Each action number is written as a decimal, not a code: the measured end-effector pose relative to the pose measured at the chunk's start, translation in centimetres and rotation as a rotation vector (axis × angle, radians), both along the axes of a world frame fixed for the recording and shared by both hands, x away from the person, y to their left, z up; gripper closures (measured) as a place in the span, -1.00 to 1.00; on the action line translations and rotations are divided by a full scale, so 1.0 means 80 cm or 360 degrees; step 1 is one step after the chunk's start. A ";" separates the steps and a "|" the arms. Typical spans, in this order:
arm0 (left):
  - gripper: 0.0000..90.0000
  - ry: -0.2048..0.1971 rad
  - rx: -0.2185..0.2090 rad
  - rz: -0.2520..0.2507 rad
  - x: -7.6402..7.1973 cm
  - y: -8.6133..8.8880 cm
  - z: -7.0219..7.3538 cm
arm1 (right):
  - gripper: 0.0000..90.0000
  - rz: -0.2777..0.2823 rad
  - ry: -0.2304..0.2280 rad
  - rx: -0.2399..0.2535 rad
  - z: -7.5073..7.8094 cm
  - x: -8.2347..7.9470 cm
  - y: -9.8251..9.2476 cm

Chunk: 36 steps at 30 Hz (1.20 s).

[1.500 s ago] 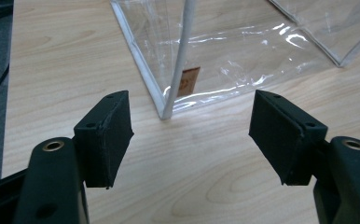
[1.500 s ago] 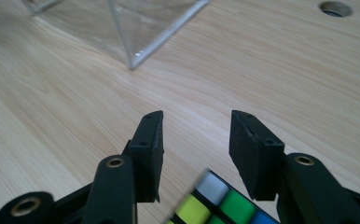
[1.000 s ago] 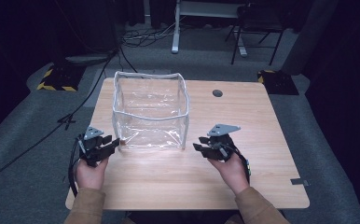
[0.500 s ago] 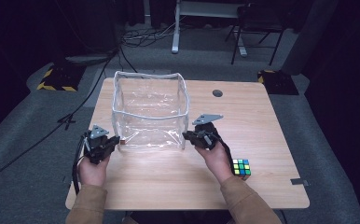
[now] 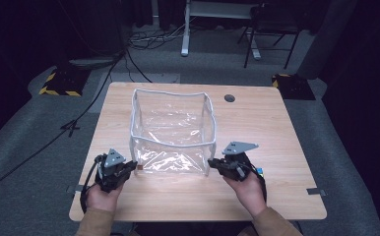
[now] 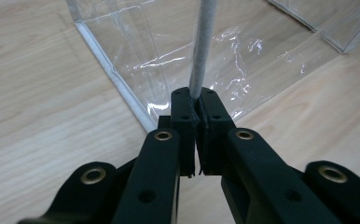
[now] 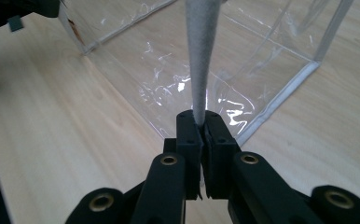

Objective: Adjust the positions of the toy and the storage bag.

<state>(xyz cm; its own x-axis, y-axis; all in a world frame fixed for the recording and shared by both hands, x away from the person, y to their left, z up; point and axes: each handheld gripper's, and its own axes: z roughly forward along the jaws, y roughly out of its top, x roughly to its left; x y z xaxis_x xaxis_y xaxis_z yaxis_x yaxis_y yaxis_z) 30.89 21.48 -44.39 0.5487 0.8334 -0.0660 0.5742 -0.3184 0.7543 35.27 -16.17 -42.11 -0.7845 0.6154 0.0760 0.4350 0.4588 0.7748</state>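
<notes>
A clear plastic bin (image 5: pixel 172 132) with white-piped seams stood open-topped on the wooden table (image 5: pixel 286 142), midway between its left and right edges. The left gripper (image 5: pixel 128 168) was clenched on the piped seam at the bin's near left corner, its jaws having just closed. The right gripper (image 5: pixel 213 164) pinched the seam at the near right corner, likewise just closed. A Rubik's cube (image 5: pixel 260 171) peeked out beside the right hand, toward the table's near right corner.

A dim lab: wooden table (image 5: pixel 286 147), floor cables (image 5: pixel 143 39), hazard-striped blocks (image 5: pixel 60 83)
</notes>
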 end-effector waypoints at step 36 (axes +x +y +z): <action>0.89 0.0036 -0.0025 -0.0438 -0.117 -0.103 -0.001 | 0.90 -0.0094 0.0072 0.0059 0.000 -0.150 -0.130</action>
<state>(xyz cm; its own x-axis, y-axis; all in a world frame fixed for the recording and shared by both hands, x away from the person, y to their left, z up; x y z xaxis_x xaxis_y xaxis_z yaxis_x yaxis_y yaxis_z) 21.52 13.28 -44.46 0.7525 0.6521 -0.0927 0.4846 -0.4529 0.7484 23.28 -26.57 -42.11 -0.7423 0.6565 0.1342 0.4955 0.4029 0.7695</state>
